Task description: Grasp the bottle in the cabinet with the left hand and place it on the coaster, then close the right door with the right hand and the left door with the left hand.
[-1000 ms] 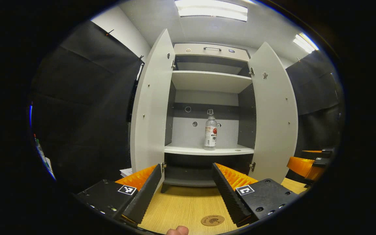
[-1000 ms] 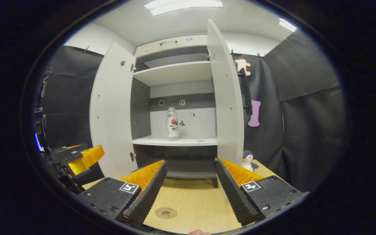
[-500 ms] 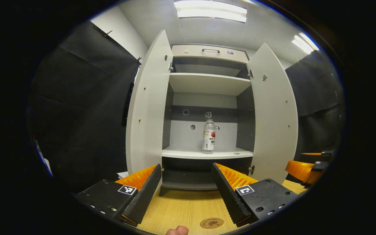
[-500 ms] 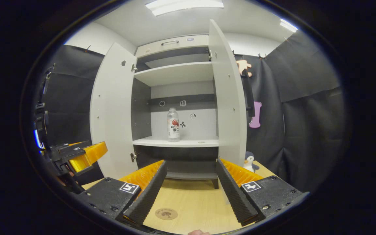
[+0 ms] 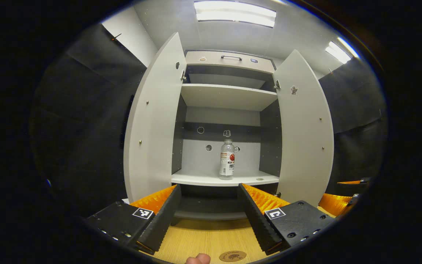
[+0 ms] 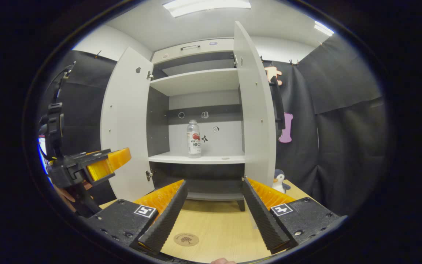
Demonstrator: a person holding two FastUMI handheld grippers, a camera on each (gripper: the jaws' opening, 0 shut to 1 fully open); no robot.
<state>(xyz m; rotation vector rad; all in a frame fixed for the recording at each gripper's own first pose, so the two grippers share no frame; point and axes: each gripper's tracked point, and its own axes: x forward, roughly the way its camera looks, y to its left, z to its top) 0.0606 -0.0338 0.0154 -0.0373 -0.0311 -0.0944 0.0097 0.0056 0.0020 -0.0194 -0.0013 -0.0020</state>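
Both doors open, bottle [image 5: 227,158] upright on shelf, well beyond spread left gripper [image 5: 207,211].

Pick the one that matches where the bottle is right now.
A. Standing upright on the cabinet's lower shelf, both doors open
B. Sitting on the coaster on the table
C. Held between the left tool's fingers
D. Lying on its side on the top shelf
A: the bottle stands upright on the lower shelf, apart from the open left tool, and the coaster is bare.
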